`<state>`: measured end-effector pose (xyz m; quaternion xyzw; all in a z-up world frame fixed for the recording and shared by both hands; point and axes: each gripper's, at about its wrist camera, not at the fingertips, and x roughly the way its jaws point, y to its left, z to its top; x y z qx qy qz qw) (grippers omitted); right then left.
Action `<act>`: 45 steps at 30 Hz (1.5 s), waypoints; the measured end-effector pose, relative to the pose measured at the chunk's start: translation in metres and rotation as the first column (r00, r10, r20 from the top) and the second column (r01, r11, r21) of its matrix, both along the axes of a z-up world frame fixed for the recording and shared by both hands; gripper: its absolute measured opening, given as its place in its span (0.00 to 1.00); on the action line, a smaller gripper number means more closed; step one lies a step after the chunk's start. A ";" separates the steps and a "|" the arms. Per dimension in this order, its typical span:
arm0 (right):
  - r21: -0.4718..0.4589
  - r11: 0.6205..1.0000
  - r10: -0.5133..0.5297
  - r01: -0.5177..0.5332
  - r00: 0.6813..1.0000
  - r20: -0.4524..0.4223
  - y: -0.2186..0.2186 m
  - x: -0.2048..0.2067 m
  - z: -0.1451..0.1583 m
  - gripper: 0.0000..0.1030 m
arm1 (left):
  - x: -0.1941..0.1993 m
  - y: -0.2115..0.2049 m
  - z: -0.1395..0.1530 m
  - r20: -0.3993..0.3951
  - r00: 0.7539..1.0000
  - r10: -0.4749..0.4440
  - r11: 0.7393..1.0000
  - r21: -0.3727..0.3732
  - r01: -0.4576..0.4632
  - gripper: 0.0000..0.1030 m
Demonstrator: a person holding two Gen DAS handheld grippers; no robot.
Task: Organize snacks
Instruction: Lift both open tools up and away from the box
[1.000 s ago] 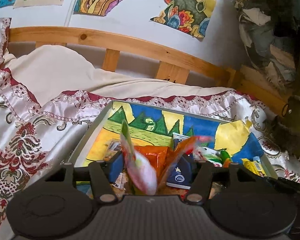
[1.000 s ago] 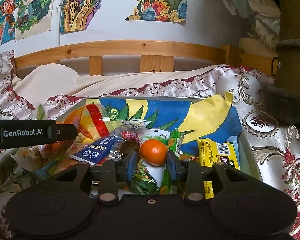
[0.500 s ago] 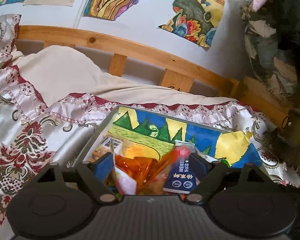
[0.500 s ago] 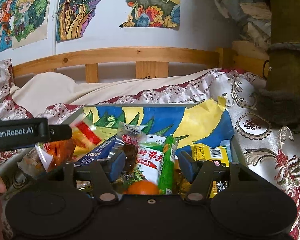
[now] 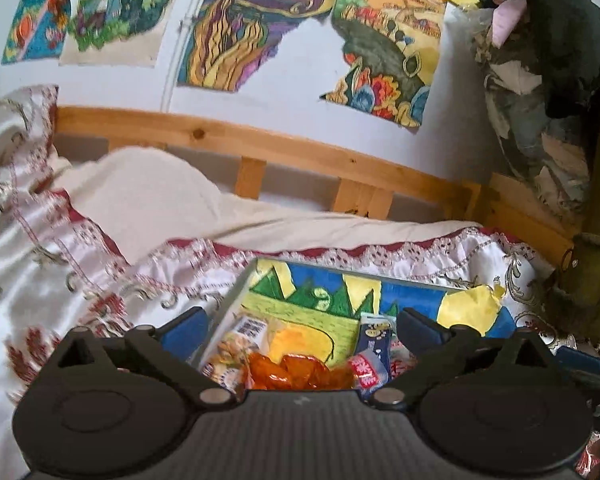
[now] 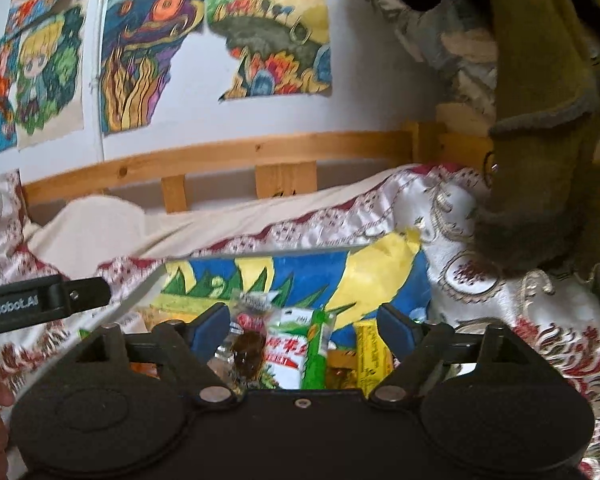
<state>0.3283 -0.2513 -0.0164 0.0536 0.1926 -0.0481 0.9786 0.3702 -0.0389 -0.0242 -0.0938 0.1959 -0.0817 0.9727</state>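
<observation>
Orange packet (image 5: 296, 374) half-hidden behind left claw (image 5: 300, 326), tray (image 5: 236, 292) cut off

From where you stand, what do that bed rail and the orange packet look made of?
Bed rail: looks like pale wood, maybe pine, with visible knots and grain under a slight sheen. Orange packet: probably thin glossy plastic film, crinkled and catching bright highlights.

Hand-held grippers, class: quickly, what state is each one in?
Left hand-held gripper: open, jaws just opening, holding nothing.
Right hand-held gripper: open, jaws just opening, holding nothing.
</observation>
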 end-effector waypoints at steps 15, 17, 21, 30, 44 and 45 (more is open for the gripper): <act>-0.044 0.999 0.001 0.002 0.997 0.076 -0.007 -0.082 0.036 0.99 | -0.062 -0.007 0.020 0.020 0.999 0.039 0.992 0.122 -0.042 1.00; -0.071 0.997 0.015 -0.008 0.996 0.092 -0.004 -0.097 0.037 0.99 | -0.073 -0.010 0.021 0.039 0.998 0.044 0.989 0.139 -0.049 1.00; -0.094 0.995 0.021 -0.011 0.995 0.098 -0.002 -0.117 0.038 0.99 | -0.099 -0.014 0.027 0.094 0.995 0.040 0.983 0.175 -0.056 1.00; -0.033 0.999 -0.007 0.011 0.993 0.118 -0.011 -0.155 0.045 0.99 | -0.141 -0.008 0.040 0.124 0.989 0.081 0.984 0.148 -0.099 1.00; -0.006 0.999 -0.034 0.035 0.995 0.092 -0.013 -0.208 0.042 0.99 | -0.185 0.001 0.040 0.109 0.988 0.109 0.980 0.153 -0.125 1.00; -0.007 0.999 -0.034 0.035 0.995 0.092 -0.012 -0.211 0.043 0.99 | -0.189 0.002 0.040 0.106 0.988 0.113 0.980 0.152 -0.128 1.00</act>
